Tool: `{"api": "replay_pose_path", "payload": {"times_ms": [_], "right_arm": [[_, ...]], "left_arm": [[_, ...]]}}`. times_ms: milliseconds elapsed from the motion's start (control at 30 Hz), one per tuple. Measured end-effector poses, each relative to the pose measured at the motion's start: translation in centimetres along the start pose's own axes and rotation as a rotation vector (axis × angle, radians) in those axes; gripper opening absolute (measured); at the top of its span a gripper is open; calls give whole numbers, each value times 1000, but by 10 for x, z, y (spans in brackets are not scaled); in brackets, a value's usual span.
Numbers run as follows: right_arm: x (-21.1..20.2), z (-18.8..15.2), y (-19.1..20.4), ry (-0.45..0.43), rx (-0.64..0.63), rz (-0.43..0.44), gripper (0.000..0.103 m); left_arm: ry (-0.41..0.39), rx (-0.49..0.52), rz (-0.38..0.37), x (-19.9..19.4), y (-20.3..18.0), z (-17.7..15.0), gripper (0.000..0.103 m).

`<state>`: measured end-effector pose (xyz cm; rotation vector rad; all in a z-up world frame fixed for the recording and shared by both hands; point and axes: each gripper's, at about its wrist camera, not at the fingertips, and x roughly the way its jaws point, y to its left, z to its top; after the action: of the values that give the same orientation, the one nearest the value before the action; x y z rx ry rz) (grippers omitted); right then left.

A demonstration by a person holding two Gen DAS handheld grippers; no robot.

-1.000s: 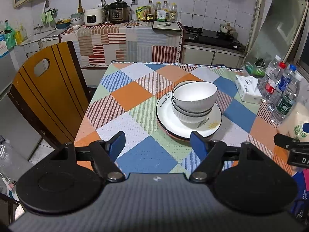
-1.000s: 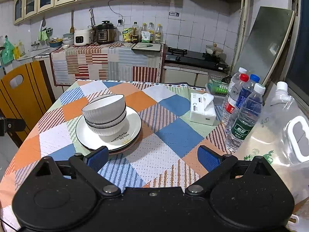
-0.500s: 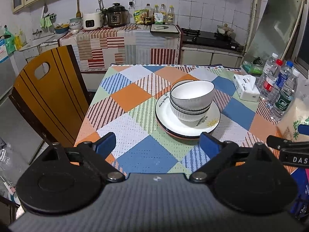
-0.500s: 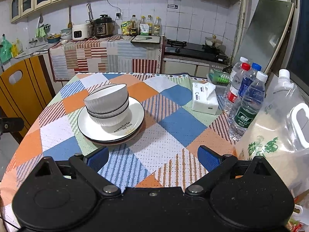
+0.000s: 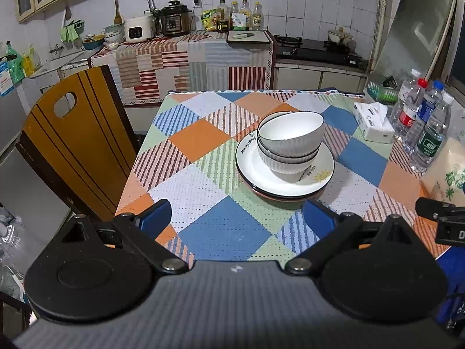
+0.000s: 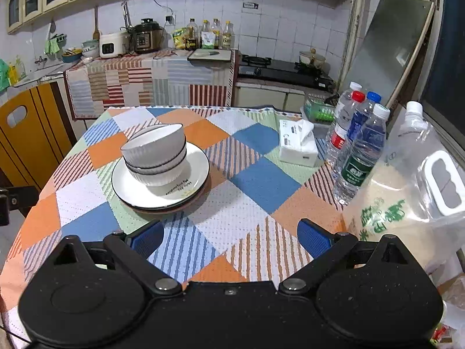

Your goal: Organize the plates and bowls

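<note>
White ribbed bowls (image 5: 290, 142) with black rims sit nested on a stack of plates (image 5: 261, 180) in the middle of the table; the top plate is white with lettering and a sun drawing. The stack also shows in the right wrist view, bowls (image 6: 155, 154) on plates (image 6: 180, 195). My left gripper (image 5: 237, 218) is open and empty, hanging over the near table edge, short of the plates. My right gripper (image 6: 229, 237) is open and empty, above the cloth to the right of the stack.
A patchwork cloth covers the table (image 5: 203, 157). A tissue box (image 6: 296, 145), several water bottles (image 6: 360, 151) and a large clear jug (image 6: 412, 180) stand at the right. A wooden chair (image 5: 69, 145) stands at the table's left side. Kitchen counters lie behind.
My left gripper opened wider and drew back a little from the stack. My right gripper also pulled back slightly. The bowls and plates stayed put.
</note>
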<state>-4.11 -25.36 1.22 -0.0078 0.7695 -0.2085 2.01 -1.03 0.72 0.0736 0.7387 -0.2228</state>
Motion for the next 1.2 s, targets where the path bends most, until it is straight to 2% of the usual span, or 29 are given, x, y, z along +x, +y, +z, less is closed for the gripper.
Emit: {"api": "replay_pose_path", "payload": {"times_ms": [167,400,600,733,1200], "right_arm": [[-11,-1,5,-6,-21,2,100],[-14,0,9,-15,-23,10,100],[-10,-2,8,-15,-15,5,100],[-9,-2,10,-24,-23,-21,100],[-8,-4,7,-21,-4,-8,100]], "left_arm": [[4,-28,-12,0,2,-2,99],[-4,-30,8,-2,0,-5,99],[-32,6,15,-5,-4,-7,99],[-30,-9,19,-6,-4,-6,99],[-15,-27,34,-5,-2,-7,99]]}}
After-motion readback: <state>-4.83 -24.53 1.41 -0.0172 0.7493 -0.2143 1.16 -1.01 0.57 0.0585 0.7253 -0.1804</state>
